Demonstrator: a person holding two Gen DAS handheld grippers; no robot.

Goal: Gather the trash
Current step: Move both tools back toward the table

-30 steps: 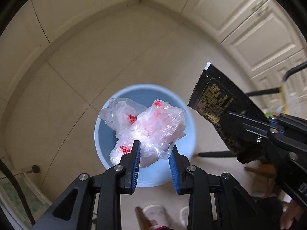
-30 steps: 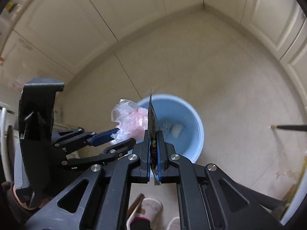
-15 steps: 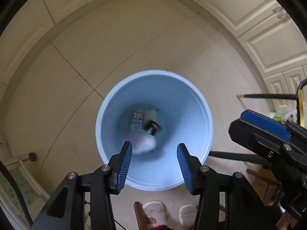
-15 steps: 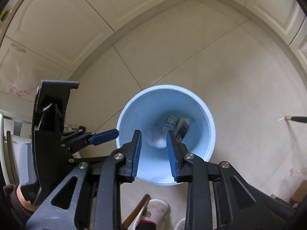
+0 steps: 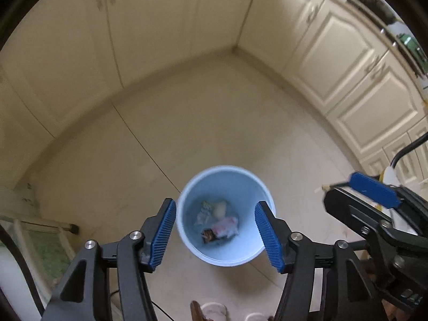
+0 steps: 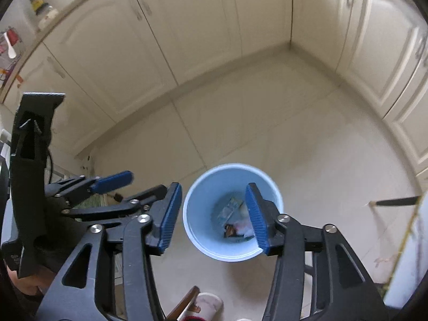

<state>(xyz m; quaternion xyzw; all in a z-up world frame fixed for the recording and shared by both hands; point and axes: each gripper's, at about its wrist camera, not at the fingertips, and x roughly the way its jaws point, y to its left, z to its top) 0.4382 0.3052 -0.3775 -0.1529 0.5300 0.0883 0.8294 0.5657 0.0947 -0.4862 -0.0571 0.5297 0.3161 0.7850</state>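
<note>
Soft, even daylight is filling both views, leaving the cream floor [image 5: 219, 123] dim and faintly yellow. Motion blur is smearing the blue bin [image 5: 187, 230] and the cupboards [image 6: 192, 26]. Fisheye bending is curving the edges, and black corners are framing each view.

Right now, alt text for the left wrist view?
An open, empty left hand-held gripper looks down over a pale blue bin on a tiled floor, with a crumpled plastic bag and dark wrapper inside. The right hand-held gripper enters at right.
</note>
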